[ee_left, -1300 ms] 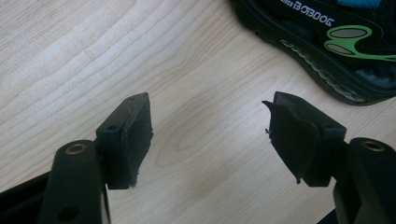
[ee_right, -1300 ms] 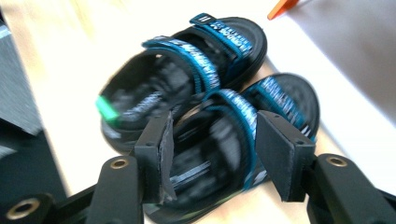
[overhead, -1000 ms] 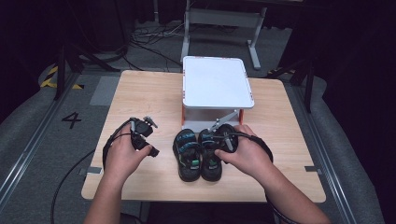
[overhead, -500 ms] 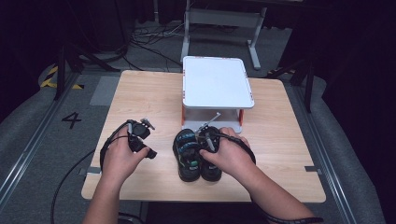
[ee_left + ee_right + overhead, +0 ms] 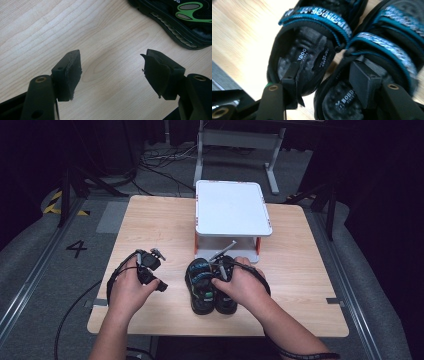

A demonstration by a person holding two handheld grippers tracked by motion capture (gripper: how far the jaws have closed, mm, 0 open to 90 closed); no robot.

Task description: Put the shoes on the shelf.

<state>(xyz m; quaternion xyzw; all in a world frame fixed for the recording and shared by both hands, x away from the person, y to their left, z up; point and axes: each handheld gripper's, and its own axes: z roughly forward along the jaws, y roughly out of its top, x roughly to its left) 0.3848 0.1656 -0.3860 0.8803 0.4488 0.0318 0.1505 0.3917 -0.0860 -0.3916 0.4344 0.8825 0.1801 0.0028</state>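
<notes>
A pair of black sandals (image 5: pixel 200 292) with blue straps lies at the table's front centre, toes toward the white stand. My right gripper (image 5: pixel 221 268) sits on top of them, open. In the right gripper view its jaws (image 5: pixel 327 77) straddle the touching inner sides: one jaw in the heel of the left sandal (image 5: pixel 312 47), the other in the right sandal (image 5: pixel 392 37). My left gripper (image 5: pixel 150 270) rests to the left of the sandals, open (image 5: pixel 111 72) over bare wood, with a sandal sole (image 5: pixel 180 20) beyond it.
A white flat-topped stand (image 5: pixel 232 207) on orange legs stands at the back centre, just beyond the sandals. The wooden table (image 5: pixel 155 225) has bare room at left and right. Cables and a metal frame lie on the floor behind.
My right hand has moved left and toward the front, bringing its gripper down over the sandals. The left gripper has barely shifted.
</notes>
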